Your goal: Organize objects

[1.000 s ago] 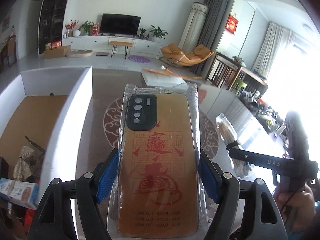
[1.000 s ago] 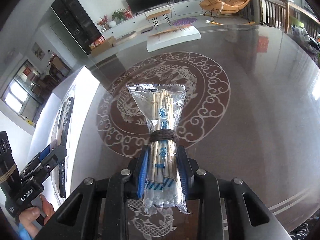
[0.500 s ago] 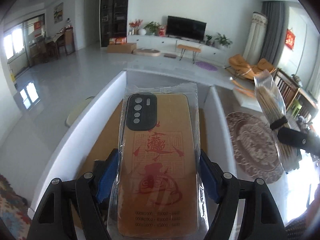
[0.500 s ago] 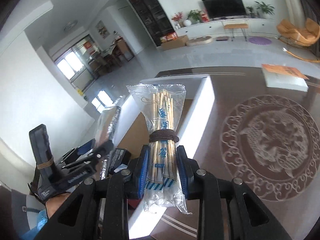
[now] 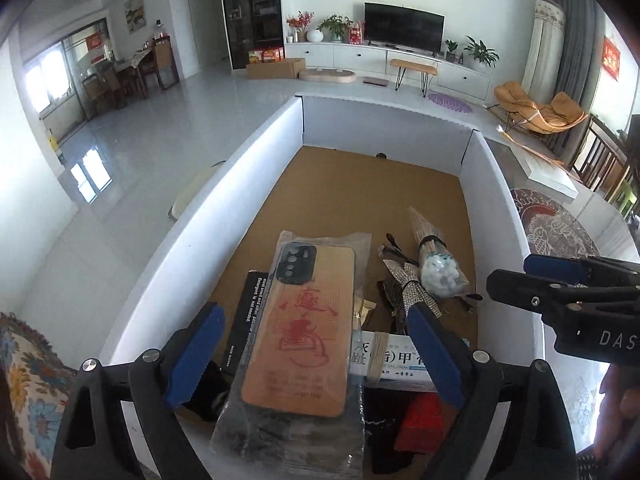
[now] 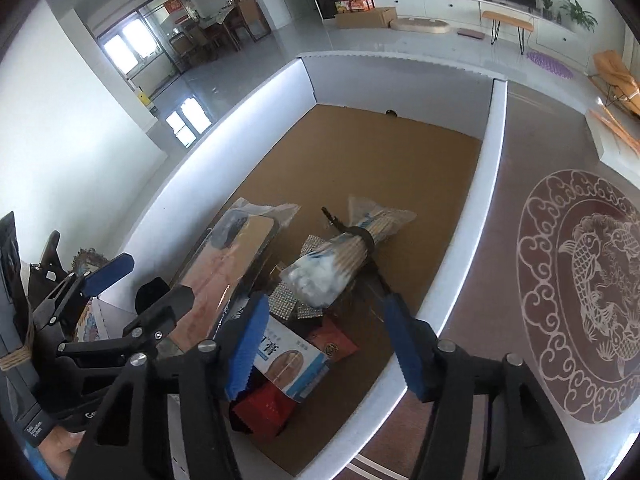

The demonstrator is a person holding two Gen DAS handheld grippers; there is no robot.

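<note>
Both tongs have just been opening & now grip nothing: my left gripper [image 5: 316, 354] stands wide around the bagged phone case [image 5: 298, 332], my right gripper [image 6: 324, 346] gapes over the cotton-swab bundle [image 6: 340, 258], both things lying on the pile inside the white box [image 5: 256, 188]. Risk, imo: case looks propped on the black carton [image 5: 252, 312] — can't tell if it's settled — so a pad catching the loose bag on pull-out could drag it. The bundle may roll off the glittery bit [image 6: 288, 298] underneath.

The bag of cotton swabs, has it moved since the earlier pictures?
Yes. The bag of cotton swabs was clamped between the right gripper fingers over the table; now it lies inside the white box on other items, the just-opened fingers clear of it.
</note>
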